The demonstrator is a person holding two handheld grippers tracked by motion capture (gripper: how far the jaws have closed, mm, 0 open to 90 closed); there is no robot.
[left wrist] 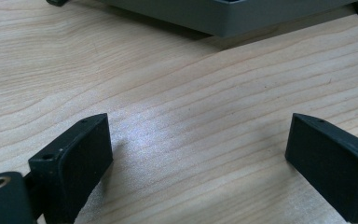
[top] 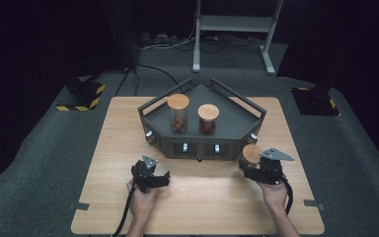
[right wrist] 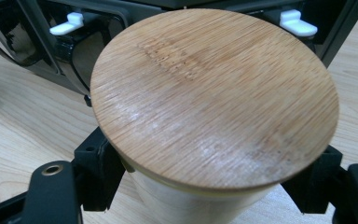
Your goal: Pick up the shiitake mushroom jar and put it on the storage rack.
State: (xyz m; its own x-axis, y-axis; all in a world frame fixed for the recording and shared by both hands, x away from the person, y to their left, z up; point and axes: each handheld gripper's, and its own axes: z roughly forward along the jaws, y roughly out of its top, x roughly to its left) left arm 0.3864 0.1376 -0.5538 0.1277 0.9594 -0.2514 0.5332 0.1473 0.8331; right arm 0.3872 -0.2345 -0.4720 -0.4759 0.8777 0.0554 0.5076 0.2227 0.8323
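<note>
While gripped by tongs (right wrist: 205,186), jar (right wrist: 214,116) upright

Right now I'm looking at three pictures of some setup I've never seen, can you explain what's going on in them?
A person sits at a wooden table with a hand-held gripper in each hand. One picture looks down from above; the other two come from small cameras riding on the grippers. On the table stands a dark grey tray holding two glass jars with wooden lids: one on the left, one on the right. The right gripper has its fingers closed around a third jar with a wooden lid, just in front of the tray. The left gripper is open over bare wood.
</note>
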